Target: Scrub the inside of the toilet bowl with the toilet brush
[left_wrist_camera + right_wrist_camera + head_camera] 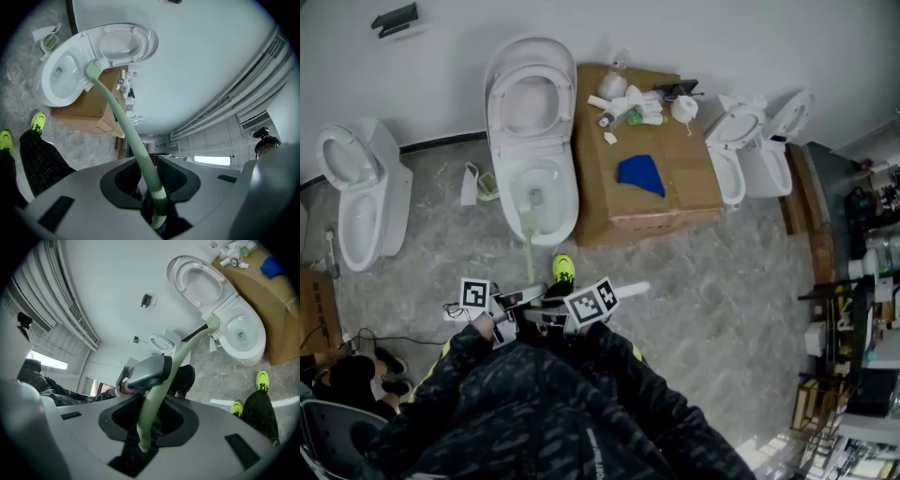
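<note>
Holding the toilet brush (pixel 123 123) by its handle end, the left gripper (pixel 151 187) and right gripper (pixel 149 425) both clamp it — its head sits at the toilet bowl's (pixel 566 199) front rim. With so long a lever, the thin handle may bend or slip out — and splash the floor (pixel 703 281).

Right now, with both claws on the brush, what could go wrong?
1. The left claw and right claw both grip the toilet brush near its end, and its long handle bows; the head could skid off the rim of the toilet bowl.
2. The cardboard box of bottles stands right beside the bowl; a sideways flick might splash it.
</note>
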Action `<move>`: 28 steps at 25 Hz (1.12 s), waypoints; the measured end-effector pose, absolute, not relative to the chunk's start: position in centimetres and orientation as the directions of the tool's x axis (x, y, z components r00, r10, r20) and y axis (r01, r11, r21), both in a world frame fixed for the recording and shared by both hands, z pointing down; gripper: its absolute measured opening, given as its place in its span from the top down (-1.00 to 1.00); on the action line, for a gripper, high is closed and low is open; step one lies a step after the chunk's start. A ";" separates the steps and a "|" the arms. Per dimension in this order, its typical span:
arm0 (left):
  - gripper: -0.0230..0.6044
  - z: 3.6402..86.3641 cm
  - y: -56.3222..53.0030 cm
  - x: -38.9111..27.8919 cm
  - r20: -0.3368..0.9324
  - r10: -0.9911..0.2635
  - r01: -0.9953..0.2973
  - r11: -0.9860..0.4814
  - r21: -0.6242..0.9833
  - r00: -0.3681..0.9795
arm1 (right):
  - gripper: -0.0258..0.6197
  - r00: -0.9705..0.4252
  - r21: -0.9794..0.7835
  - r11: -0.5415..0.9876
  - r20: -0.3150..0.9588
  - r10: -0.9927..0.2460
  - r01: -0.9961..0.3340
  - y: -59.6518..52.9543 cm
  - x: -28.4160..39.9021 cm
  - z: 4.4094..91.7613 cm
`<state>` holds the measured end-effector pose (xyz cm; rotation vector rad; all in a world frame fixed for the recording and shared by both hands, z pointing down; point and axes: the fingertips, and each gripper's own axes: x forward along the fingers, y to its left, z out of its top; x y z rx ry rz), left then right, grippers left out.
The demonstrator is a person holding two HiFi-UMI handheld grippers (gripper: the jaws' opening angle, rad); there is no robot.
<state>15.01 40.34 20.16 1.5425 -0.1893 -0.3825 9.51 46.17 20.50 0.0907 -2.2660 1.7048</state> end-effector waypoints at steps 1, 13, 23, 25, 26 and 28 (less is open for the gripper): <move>0.58 20.3 40.1 15.0 -0.116 -0.357 0.120 -0.013 0.993 0.927 | 0.64 -0.952 -0.929 0.290 0.275 0.131 -0.228 45.9 9.5 20.6; 0.58 20.8 32.9 14.9 -0.082 -0.396 0.092 0.005 0.996 0.914 | 0.64 -0.949 -0.938 0.281 0.261 0.176 -0.205 38.9 9.6 21.0; 0.59 22.3 22.9 16.8 -0.046 -0.438 0.082 0.065 0.995 0.898 | 0.64 -0.938 -0.955 0.224 0.247 0.242 -0.194 29.2 11.8 21.8; 0.59 22.6 20.9 17.3 -0.034 -0.451 0.080 0.085 0.993 0.892 | 0.64 -0.936 -0.958 0.216 0.244 0.255 -0.191 27.2 12.3 22.1; 0.59 22.8 20.0 17.5 -0.029 -0.456 0.079 0.092 0.993 0.889 | 0.64 -0.935 -0.959 0.211 0.242 0.260 -0.190 26.3 12.6 22.2; 0.59 23.2 18.2 18.1 -0.021 -0.466 0.077 0.102 0.992 0.885 | 0.64 -0.931 -0.961 0.199 0.242 0.272 -0.192 24.5 13.2 22.7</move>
